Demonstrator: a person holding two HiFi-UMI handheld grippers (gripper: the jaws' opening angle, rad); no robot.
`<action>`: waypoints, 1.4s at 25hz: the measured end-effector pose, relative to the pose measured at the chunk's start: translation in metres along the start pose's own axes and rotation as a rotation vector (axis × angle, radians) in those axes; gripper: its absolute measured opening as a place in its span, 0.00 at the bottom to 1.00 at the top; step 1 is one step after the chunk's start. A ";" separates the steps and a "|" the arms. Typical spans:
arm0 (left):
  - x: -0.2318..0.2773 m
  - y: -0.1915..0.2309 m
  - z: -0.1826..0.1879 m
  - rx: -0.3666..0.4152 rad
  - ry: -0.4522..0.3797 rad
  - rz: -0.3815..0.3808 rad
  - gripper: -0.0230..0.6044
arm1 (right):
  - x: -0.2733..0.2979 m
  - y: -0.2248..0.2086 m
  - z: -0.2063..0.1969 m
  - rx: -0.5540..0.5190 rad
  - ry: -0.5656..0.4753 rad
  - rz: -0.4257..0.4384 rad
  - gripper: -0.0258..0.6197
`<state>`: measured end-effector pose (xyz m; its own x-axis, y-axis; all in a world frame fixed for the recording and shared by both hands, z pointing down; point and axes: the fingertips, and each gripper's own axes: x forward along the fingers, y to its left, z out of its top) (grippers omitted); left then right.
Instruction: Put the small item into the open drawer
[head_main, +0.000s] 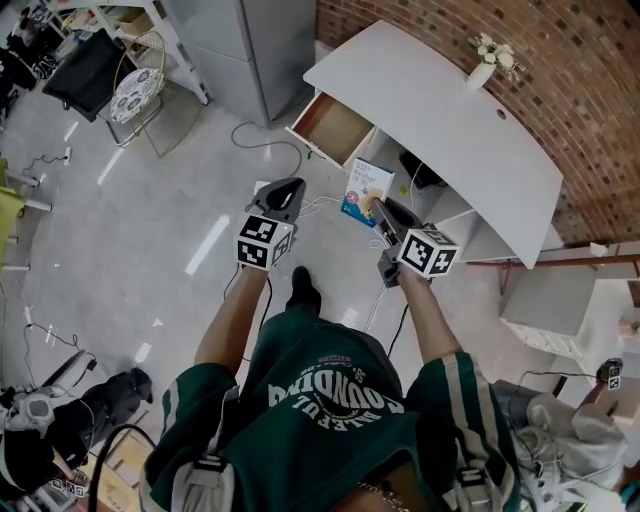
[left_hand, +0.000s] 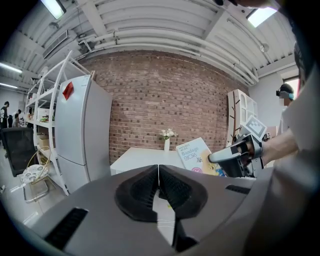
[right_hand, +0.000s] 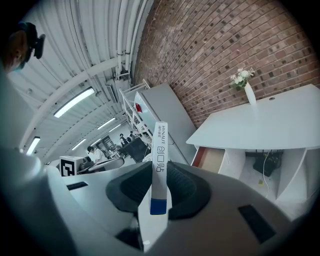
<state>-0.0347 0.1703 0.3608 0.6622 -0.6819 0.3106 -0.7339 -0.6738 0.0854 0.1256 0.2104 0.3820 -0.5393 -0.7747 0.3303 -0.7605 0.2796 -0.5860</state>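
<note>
Right gripper (right_hand: 159, 186) was clamped on the small item, a thin bandage box (right_hand: 159, 160). The box was pinched across its flat faces with the narrow edge turned toward the camera. Most of it was left sticking out ahead of the jaws, probably so it could be slid or dropped in without the jaws entering the drawer.

Left gripper (left_hand: 158, 182) was found with jaws pressed together and nothing between them. It was held just to the left of the right gripper at about the same height. It was judged idle, since the drawer was already open and no second grip was needed.

The open drawer (head_main: 333, 128) was seen ahead of the right gripper, a little off to one side. It was pulled out from under the white desk (head_main: 440, 110). Its wooden bottom appeared bare, though the inside was poorly shown, so this is hedged.

The box was carried in the air over the floor, well apart from the drawer. The task was judged to be at the carry stage, with nothing put in yet.

A vase of flowers (head_main: 482, 68) was set on the desk top, far beyond the drawer and out of the approach path. Cables (head_main: 262, 135) were lying on the floor ahead of the left gripper, beside the drawer.
</note>
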 end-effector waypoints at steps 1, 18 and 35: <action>0.003 0.009 0.002 -0.002 -0.001 -0.001 0.07 | 0.009 0.001 0.003 0.000 0.002 -0.001 0.21; 0.062 0.087 0.003 -0.008 0.027 0.000 0.07 | 0.097 -0.023 0.035 0.019 0.031 -0.010 0.21; 0.074 0.119 0.000 0.014 0.043 -0.017 0.07 | 0.131 -0.032 0.034 0.092 -0.005 -0.026 0.21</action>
<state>-0.0724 0.0396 0.3940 0.6672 -0.6575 0.3501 -0.7202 -0.6895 0.0776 0.0915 0.0808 0.4187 -0.5176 -0.7840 0.3427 -0.7376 0.2059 -0.6431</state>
